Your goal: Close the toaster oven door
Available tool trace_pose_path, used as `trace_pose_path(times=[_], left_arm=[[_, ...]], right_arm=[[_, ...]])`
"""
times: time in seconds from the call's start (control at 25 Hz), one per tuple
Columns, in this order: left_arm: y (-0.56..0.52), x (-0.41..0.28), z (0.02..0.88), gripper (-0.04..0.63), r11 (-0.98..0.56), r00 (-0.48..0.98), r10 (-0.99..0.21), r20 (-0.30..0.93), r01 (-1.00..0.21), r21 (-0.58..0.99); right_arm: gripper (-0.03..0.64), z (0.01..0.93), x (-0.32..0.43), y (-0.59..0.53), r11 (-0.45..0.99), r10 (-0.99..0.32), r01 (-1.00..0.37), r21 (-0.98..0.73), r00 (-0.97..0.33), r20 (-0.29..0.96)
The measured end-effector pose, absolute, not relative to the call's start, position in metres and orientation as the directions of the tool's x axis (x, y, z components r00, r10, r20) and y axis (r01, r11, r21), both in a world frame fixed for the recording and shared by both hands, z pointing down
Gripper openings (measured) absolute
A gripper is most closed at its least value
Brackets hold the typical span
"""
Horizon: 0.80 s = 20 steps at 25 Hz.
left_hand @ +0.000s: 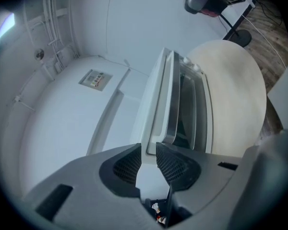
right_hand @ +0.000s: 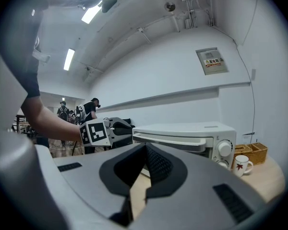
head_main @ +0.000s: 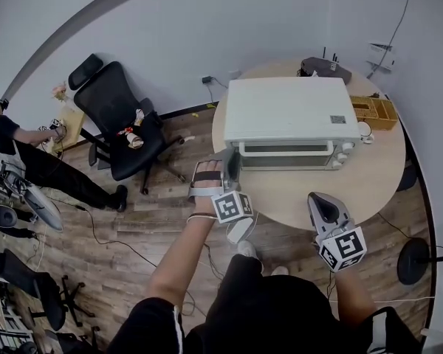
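A white toaster oven (head_main: 288,113) stands on a round table (head_main: 373,175). Its glass door (head_main: 284,150) is upright against the front and looks closed or nearly so. My left gripper (head_main: 231,167) is at the left end of the door. In the left gripper view its jaws (left_hand: 148,158) are open by a narrow gap, and the door's end edge (left_hand: 156,114) and chrome handle (left_hand: 171,104) lie just beyond the tips. Nothing is pressed between the pads. My right gripper (head_main: 323,206) hovers over the table's front edge, away from the oven (right_hand: 182,128), shut and empty (right_hand: 145,152).
A mug (head_main: 365,130) and a wooden box (head_main: 375,111) sit right of the oven, and a black device (head_main: 323,67) sits behind it. A black office chair (head_main: 122,120) stands left of the table. A person (head_main: 29,153) sits at the far left. A round stand base (head_main: 413,260) is on the floor at the right.
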<state>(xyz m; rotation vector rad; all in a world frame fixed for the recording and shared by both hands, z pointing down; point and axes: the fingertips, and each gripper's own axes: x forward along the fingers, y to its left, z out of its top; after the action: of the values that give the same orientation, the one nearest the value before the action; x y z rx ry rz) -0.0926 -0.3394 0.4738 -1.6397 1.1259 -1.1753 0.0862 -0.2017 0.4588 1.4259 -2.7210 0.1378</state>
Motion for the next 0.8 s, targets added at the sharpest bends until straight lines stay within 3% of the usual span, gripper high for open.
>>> trace_pose_path(times=[0.28, 0.48, 0.8], left_arm=[[-0.303, -0.080, 0.452, 0.074, -0.303, 0.221, -0.950, 0.222, -0.472, -0.828], [-0.265, -0.074, 0.449, 0.045, -0.349, 0.285, -0.937, 0.204, -0.703, -0.619], [-0.216, -0.078, 0.477, 0.006, -0.400, 0.355, -0.907, 0.227, -0.896, -0.195]], right_arm=[[0.000, 0.455, 0.079, -0.198, 0.576, -0.812, -0.817, -0.039, -0.577, 0.093], [0.000, 0.455, 0.075, -0.191, 0.576, -0.812, -0.816, -0.034, -0.577, 0.089], [-0.001, 0.451, 0.068, -0.182, 0.577, -0.814, -0.817, -0.018, -0.576, 0.074]])
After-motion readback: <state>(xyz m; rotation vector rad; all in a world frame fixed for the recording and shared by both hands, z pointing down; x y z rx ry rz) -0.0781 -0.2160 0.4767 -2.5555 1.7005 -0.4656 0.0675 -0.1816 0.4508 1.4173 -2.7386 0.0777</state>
